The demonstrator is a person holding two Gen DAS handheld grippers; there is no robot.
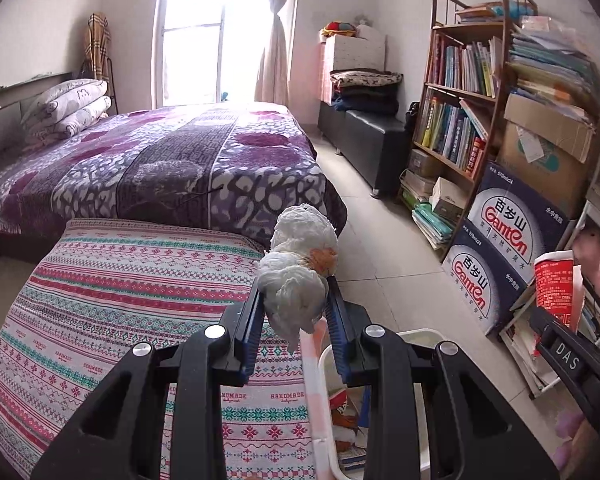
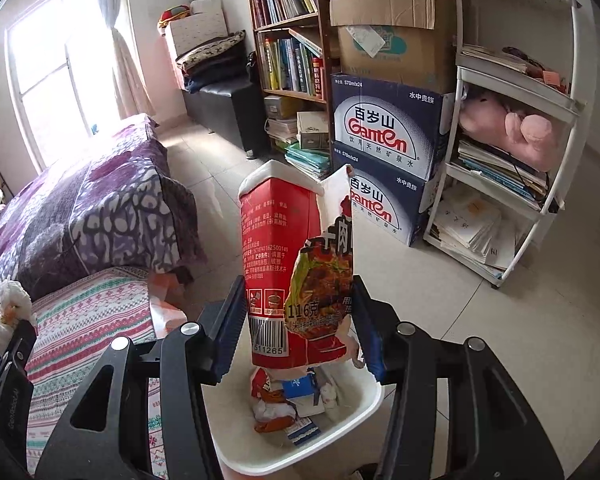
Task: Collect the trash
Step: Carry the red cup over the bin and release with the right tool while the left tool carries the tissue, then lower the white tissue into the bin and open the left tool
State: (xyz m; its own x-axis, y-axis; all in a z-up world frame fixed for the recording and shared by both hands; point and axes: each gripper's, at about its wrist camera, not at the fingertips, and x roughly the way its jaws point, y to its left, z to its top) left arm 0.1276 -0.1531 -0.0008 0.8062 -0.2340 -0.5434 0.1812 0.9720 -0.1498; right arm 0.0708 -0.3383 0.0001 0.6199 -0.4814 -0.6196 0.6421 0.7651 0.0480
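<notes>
**Left wrist view and right wrist view: two loads held at the bin**

Left wrist view shows, from left to right, the striped cushion (image 1: 120,300), the left claw (image 1: 294,292) and the white bin (image 1: 420,336). The left claw is clenched on a wad of crumpled tissue (image 1: 300,268), white with an orange stain. The wad stands out beyond the fingertips, over the cushion's edge and beside the bin rim, not clearly above the opening.

Right wrist view shows the right claw (image 2: 300,312) grasping a crushed red noodle cup (image 2: 276,260), with its torn lid flap (image 2: 324,264) hanging on the right side. The cup sits directly above the bin, which already holds several wrappers (image 2: 288,404).

Judged state: both items are collected and the drop is not yet made.

Failure risks:

1. Tissue misses the bin. Cause: release while the wad lies over the cushion edge. Move it over the opening first.
2. Tissue clings to a finger pad. Cause: soft, possibly damp paper pressed between the pads.
3. Cup catches the rim or tips out. Cause: the tall, flattened body and loose flap may snag during release.
4. Claws collide. Cause: both converge on one small opening. Release one at a time.
</notes>
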